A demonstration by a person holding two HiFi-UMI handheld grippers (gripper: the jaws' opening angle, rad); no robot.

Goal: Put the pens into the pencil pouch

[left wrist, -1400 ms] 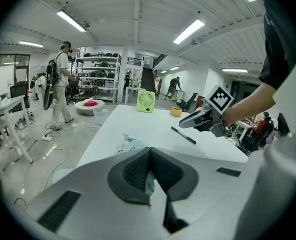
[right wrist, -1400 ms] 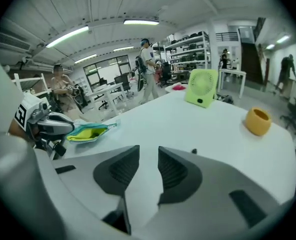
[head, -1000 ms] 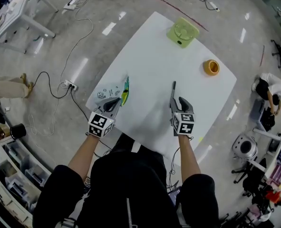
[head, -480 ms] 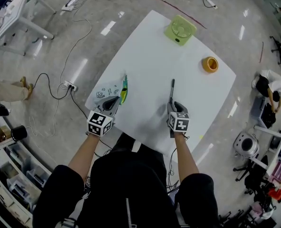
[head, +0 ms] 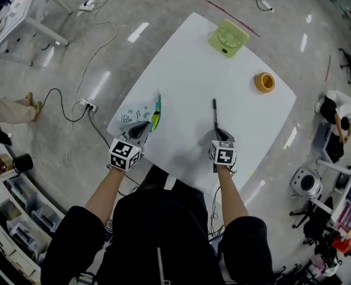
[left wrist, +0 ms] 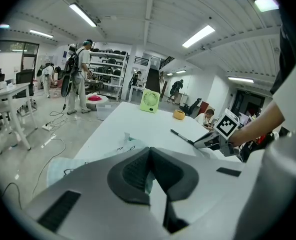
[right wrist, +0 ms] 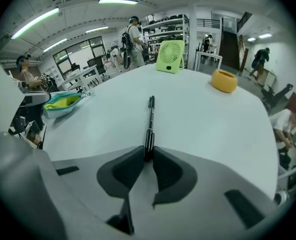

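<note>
A: What has just been changed?
B: The slim black pen (head: 215, 114), flat on the white bench (head: 223, 70), has just been closed on at its near end by the right gripper's (head: 220, 134) fingers, lowered onto it. Lifting seems next.
A: And the pencil pouch (head: 132, 115)?
B: Soft printed fabric at the bench's left edge, pinched in the left gripper's (head: 141, 129) closed fingers.

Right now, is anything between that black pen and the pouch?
Nothing visible does. The right tool has just closed its jaws on the black pen; only bare white table lies between it and the pencil pouch, held by the left tool.
</note>
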